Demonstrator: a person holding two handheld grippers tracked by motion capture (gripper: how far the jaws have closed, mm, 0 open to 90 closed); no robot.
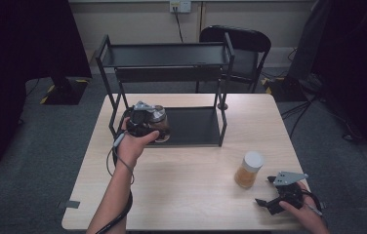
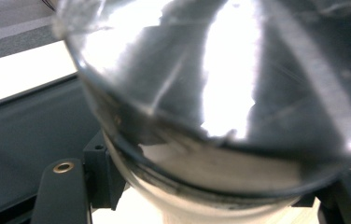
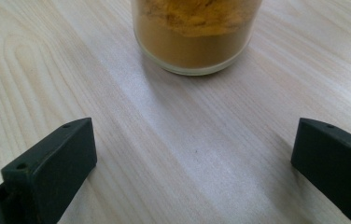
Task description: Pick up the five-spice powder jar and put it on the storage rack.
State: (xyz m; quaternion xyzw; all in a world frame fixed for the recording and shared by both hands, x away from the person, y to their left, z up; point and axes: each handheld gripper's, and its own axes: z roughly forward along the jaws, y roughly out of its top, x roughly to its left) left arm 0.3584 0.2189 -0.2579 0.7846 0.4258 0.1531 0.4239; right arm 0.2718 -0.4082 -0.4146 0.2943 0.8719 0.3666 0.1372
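My left hand-held gripper [image 1: 148, 127] clamps jar with silver lid [image 1: 158, 122], dark contents, held clear of desk [image 1: 181, 195] at front edge of black metal rack [image 1: 167, 58], lower shelf [image 1: 196, 126] just behind; likely bound for shelf. Lid smooth, shiny, round; glass body curved. My right hand-held gripper [image 1: 269, 195] rests on desk, jaws spread, nothing between, aimed at 2nd jar [image 1: 249, 169]: white lid, clear glass, orange-brown powder. Desk pale woodgrain.

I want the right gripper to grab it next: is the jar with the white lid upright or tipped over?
Upright. The jar stands on its base on the table, white lid on top, with orange powder filling the lower part.
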